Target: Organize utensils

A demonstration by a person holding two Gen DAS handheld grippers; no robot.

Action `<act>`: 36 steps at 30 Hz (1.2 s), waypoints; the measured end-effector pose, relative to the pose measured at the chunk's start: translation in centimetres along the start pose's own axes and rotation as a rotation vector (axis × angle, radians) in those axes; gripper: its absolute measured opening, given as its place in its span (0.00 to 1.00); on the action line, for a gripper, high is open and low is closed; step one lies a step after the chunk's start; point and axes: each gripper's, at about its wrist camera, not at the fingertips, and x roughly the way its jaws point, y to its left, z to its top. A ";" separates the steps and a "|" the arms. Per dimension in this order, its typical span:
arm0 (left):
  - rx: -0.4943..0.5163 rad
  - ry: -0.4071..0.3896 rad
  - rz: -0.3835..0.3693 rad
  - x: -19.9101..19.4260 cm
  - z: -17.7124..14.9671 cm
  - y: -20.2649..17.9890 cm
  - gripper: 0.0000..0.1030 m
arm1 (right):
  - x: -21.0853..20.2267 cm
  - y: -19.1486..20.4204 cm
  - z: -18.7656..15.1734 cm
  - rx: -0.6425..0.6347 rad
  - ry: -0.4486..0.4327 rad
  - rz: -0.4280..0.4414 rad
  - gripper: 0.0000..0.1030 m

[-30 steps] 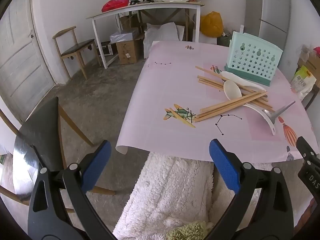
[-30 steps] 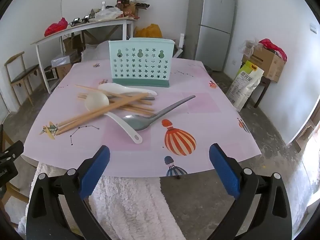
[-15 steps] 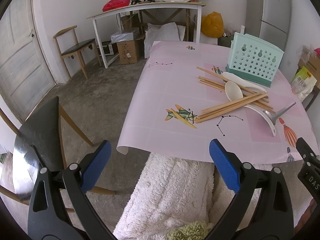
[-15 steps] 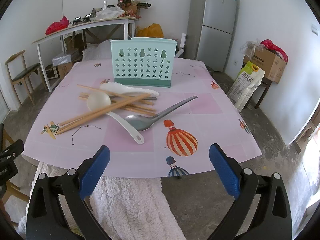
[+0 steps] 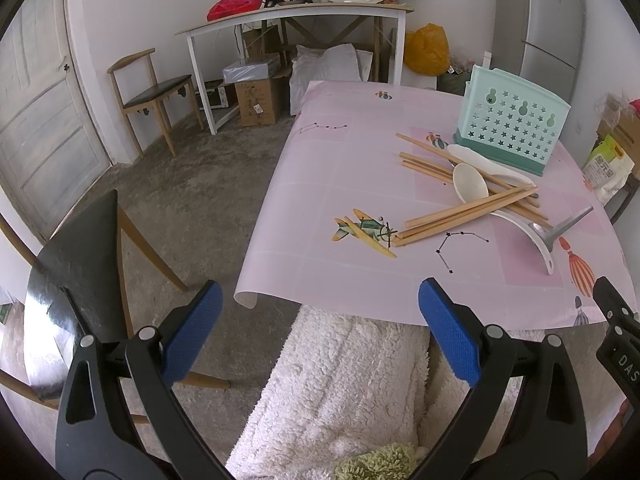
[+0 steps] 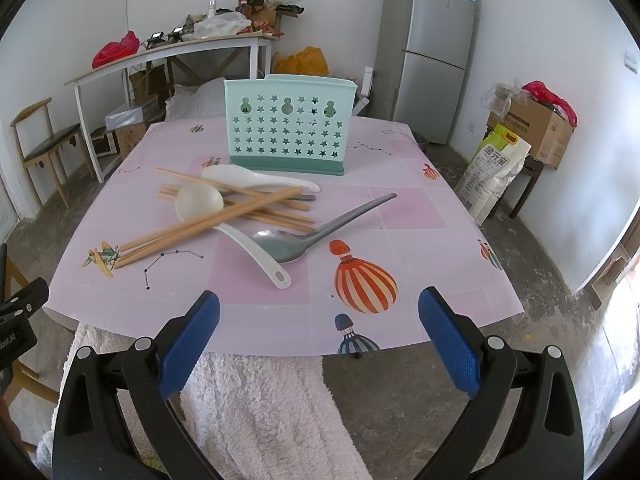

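**Both grippers poised short of the table, utensils heaped before the holder**

The left gripper [image 5: 318,324] had its blue pads [image 5: 192,336] spread wide, holding nothing, off the near edge of the table [image 5: 320,184] and over a white fleece [image 5: 344,384]. The right gripper [image 6: 320,330] was likewise spread wide, its pads [image 6: 448,342] empty, just short of the near edge of the table [image 6: 420,224].

Beyond the right gripper, a metal spoon [image 6: 316,232] lay with its bowl toward the camera and its handle angled up to the right. A white spoon [image 6: 224,216] crossed beside it, its handle end nearest the gripper and touching the metal bowl. Chopsticks [image 6: 208,220] lay in a loose heap over the white spoon's bowl, some fanning left toward a printed airplane. A second white spoon [image 6: 256,178] lay behind the heap, just in front of the holder [image 6: 290,126], which stood upright toward the far edge.

From the left wrist, the same heap of chopsticks [image 5: 460,210] lay right of centre, the holder [image 5: 512,124] behind it. A chair [image 5: 152,92], a desk [image 5: 296,12] and a fridge [image 6: 434,48] stood beyond.
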 end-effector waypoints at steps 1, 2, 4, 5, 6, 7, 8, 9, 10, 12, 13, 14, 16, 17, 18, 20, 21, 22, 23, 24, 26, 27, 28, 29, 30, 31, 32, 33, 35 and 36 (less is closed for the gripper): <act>0.000 0.000 -0.001 0.0 0.0 0.0 0.92 | 0.0 0.0 0.0 0.000 0.000 0.000 0.94; 0.000 0.000 0.000 0.0 0.0 0.0 0.92 | 0.0 0.0 0.0 0.000 0.000 0.001 0.94; -0.001 -0.001 0.000 0.0 0.0 0.0 0.92 | 0.0 0.0 0.0 -0.001 0.000 0.000 0.94; -0.001 0.000 -0.001 0.0 0.0 0.0 0.92 | 0.0 0.0 0.0 -0.001 0.000 0.000 0.94; -0.001 0.000 -0.001 0.0 0.0 0.1 0.92 | 0.0 0.0 0.0 -0.001 -0.001 0.001 0.94; -0.001 -0.001 -0.001 0.0 0.0 0.1 0.92 | 0.0 0.0 0.0 -0.002 0.000 0.001 0.94; -0.001 -0.001 -0.002 0.0 0.0 0.0 0.92 | 0.0 0.1 0.0 -0.002 0.000 0.000 0.94; -0.001 0.000 -0.002 0.0 0.0 0.0 0.92 | 0.0 0.0 0.0 -0.002 0.000 0.000 0.94; -0.001 0.000 -0.002 0.0 0.0 0.1 0.92 | 0.0 0.0 0.0 -0.003 0.000 0.001 0.94; -0.002 0.000 -0.002 0.0 0.0 0.1 0.92 | 0.0 0.0 0.0 -0.003 0.001 0.000 0.94; -0.002 0.000 -0.002 0.0 0.0 0.1 0.92 | 0.0 0.1 0.0 -0.003 0.000 0.000 0.94; -0.003 0.001 -0.002 0.0 0.0 0.1 0.92 | 0.0 0.1 0.0 -0.004 0.000 0.000 0.94; -0.004 0.002 -0.002 -0.3 0.5 0.5 0.92 | 0.0 0.1 0.0 -0.004 0.001 -0.001 0.94; -0.004 0.001 -0.003 -0.3 0.5 0.5 0.92 | 0.0 0.1 0.0 -0.004 0.001 -0.001 0.94; -0.004 0.002 -0.003 -0.3 0.5 0.5 0.92 | 0.0 0.1 0.0 -0.004 0.001 -0.001 0.94; -0.004 0.002 -0.004 -0.3 0.4 0.5 0.92 | 0.0 0.2 0.0 -0.005 0.003 -0.001 0.94; -0.004 0.002 -0.004 -0.3 0.5 0.5 0.92 | -0.1 0.2 0.0 -0.005 0.002 -0.001 0.94; -0.004 0.002 -0.004 -0.3 0.5 0.5 0.92 | -0.1 0.2 0.0 -0.005 0.001 -0.001 0.94; -0.005 0.001 -0.004 -0.3 0.4 0.5 0.92 | -0.1 0.2 0.0 -0.005 0.001 -0.002 0.94; -0.005 0.001 -0.003 -0.3 0.5 0.5 0.92 | -0.1 0.2 0.0 -0.006 0.001 -0.001 0.94; -0.005 0.002 -0.004 -0.3 0.5 0.5 0.92 | -0.1 0.2 0.0 -0.008 0.001 0.000 0.94; -0.006 0.002 -0.003 -0.4 0.5 0.5 0.92 | 0.0 0.2 0.0 -0.008 0.002 -0.001 0.94; -0.006 0.002 -0.004 -0.3 0.5 0.6 0.92 | 0.0 0.2 0.0 -0.007 0.003 -0.001 0.94; -0.006 0.003 -0.004 -0.3 0.5 0.6 0.92 | -0.1 0.2 0.0 -0.007 0.003 -0.001 0.94; -0.006 0.003 -0.004 -0.3 0.5 0.6 0.92 | -0.1 0.2 0.0 -0.007 0.002 -0.002 0.94; -0.007 0.003 -0.004 -0.3 0.5 0.6 0.92 | 0.0 0.2 0.0 -0.008 0.002 -0.002 0.94; -0.007 0.003 -0.005 -0.3 0.4 0.6 0.92 | -0.1 0.3 0.0 -0.008 0.002 -0.002 0.94; -0.007 0.003 -0.005 -0.3 0.4 0.6 0.92 | 0.0 0.2 0.0 -0.008 0.002 -0.002 0.94; -0.007 0.003 -0.006 -0.3 0.4 0.6 0.92 | 0.0 0.3 0.0 -0.009 0.003 -0.003 0.94; -0.007 0.003 -0.006 -0.3 0.4 0.6 0.92 | 0.0 0.3 0.0 -0.008 0.003 -0.002 0.94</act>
